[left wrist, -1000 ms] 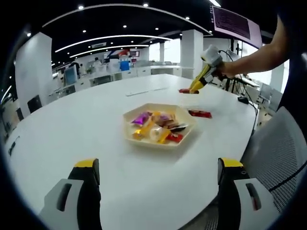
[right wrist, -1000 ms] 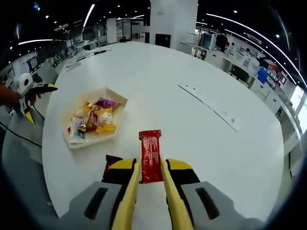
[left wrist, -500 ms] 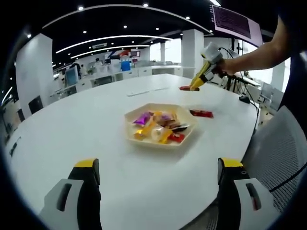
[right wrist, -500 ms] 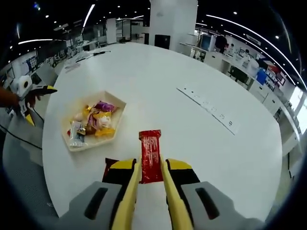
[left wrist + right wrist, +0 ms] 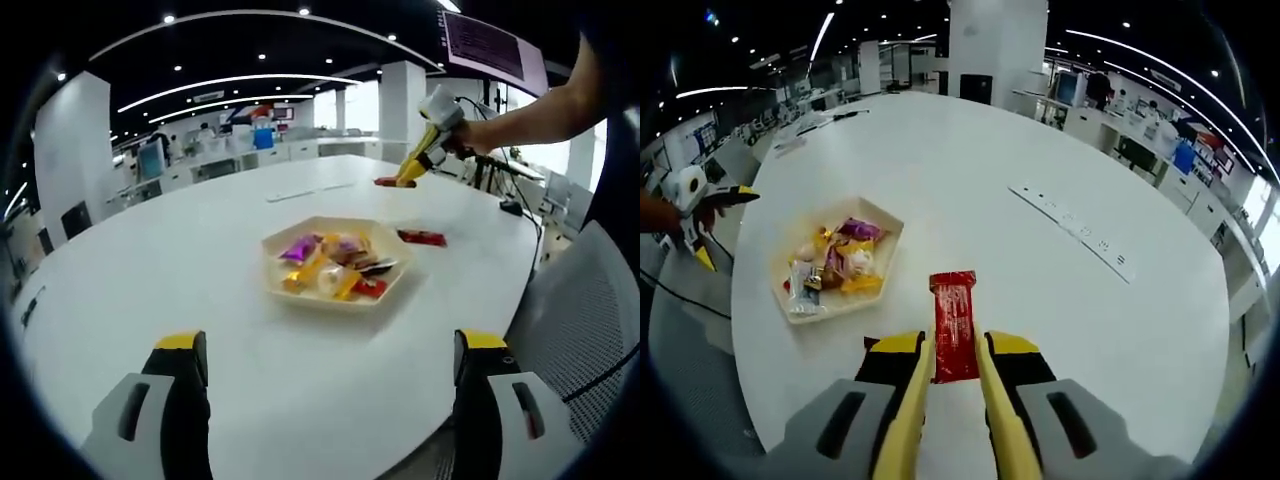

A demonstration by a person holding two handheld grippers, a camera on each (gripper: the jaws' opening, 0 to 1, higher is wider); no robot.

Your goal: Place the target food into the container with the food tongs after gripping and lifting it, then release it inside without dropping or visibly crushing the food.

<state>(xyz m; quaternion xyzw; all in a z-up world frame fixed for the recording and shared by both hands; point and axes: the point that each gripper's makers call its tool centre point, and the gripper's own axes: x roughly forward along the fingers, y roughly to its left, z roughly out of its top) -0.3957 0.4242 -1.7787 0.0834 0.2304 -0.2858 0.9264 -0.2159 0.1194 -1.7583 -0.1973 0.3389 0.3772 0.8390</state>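
Observation:
My right gripper [image 5: 955,360] is shut on a red snack packet [image 5: 953,322], which sticks out forward between its yellow jaws over the white table. In the left gripper view the right gripper [image 5: 398,181] shows at the far side, held by a person's arm, with the red packet [image 5: 388,183] just above the table. A cream hexagonal tray [image 5: 330,302] [image 5: 845,305] holds several wrapped snacks [image 5: 335,265] [image 5: 835,265]. A second dark red packet [image 5: 420,238] lies on the table right of the tray. My left gripper [image 5: 330,400] stands wide open near the table's front edge, with nothing in it.
The round white table [image 5: 150,270] carries a long white strip [image 5: 1070,225] beyond the tray. A mesh chair [image 5: 590,330] stands close at the right of the left gripper view. The left gripper [image 5: 700,205] shows at the table's left edge. Office desks fill the background.
The right gripper has risen slightly with the red packet in it. The second packet has slid mostly behind its left jaw. The left gripper has stayed put.

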